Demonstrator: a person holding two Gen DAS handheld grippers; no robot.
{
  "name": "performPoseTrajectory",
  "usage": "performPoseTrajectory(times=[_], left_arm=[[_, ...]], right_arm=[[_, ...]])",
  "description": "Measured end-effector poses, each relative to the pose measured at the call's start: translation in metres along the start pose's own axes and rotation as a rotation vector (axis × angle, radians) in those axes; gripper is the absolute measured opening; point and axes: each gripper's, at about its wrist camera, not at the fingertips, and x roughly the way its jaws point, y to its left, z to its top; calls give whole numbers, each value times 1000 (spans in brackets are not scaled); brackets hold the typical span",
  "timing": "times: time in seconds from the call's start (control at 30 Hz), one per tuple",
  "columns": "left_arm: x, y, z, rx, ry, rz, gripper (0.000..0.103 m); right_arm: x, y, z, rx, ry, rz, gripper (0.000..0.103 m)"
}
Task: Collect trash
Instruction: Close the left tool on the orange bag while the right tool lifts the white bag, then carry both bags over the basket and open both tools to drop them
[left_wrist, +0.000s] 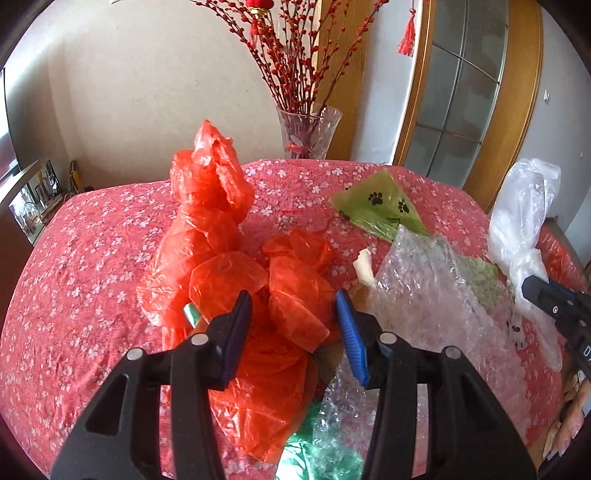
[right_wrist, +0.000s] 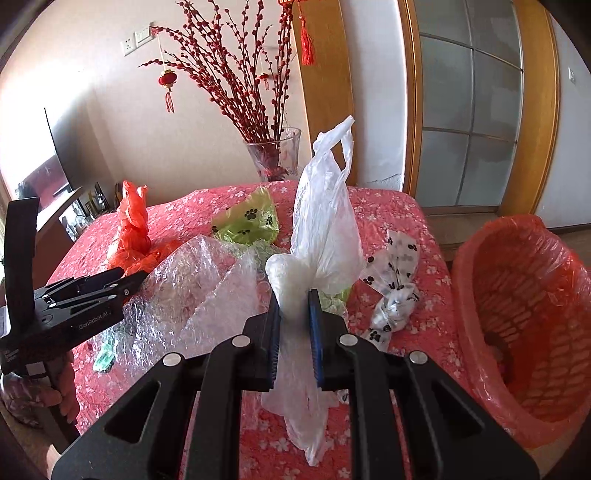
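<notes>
My right gripper (right_wrist: 293, 295) is shut on a white plastic bag (right_wrist: 325, 221) and holds it upright above the table; it also shows in the left wrist view (left_wrist: 521, 221). My left gripper (left_wrist: 293, 306) is open, its jaws on either side of a crumpled red plastic bag (left_wrist: 207, 229) on the table. Clear bubble wrap (left_wrist: 436, 291) lies between the two grippers. A green paw-print bag (right_wrist: 251, 221) lies further back. A white paw-print bag (right_wrist: 397, 284) lies to the right. A red-lined bin (right_wrist: 524, 306) stands right of the table.
The table has a red floral cloth (left_wrist: 92, 258). A glass vase (right_wrist: 275, 155) with red branches stands at its far edge. A green bag scrap (left_wrist: 299, 458) lies under the bubble wrap. A small white scrap (left_wrist: 364, 269) lies mid-table. A wooden door stands behind.
</notes>
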Motion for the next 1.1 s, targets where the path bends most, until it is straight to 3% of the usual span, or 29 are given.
performPoseTrajectory(times=[0.13,0.23,0.3,0.77,1.1], left_arm=[[11,-10,-3,39,39,2,49],[10,-13,-6,36,38,-33,30],[6,-11,-5,21,22,-50,26],[-67,12,16,-72,-150,-129,26],[-86,-20,25,-35,-177,-232,26]], right_arm=[[-2,-5,-1,26,5,14,15],[-5,-6,-2,26,0,12,15],[-8,-8,-2,27,-3,12,15],[-40,-20,10,42,-87,11,15],[-58,-35,8,56,-113,-19,15]])
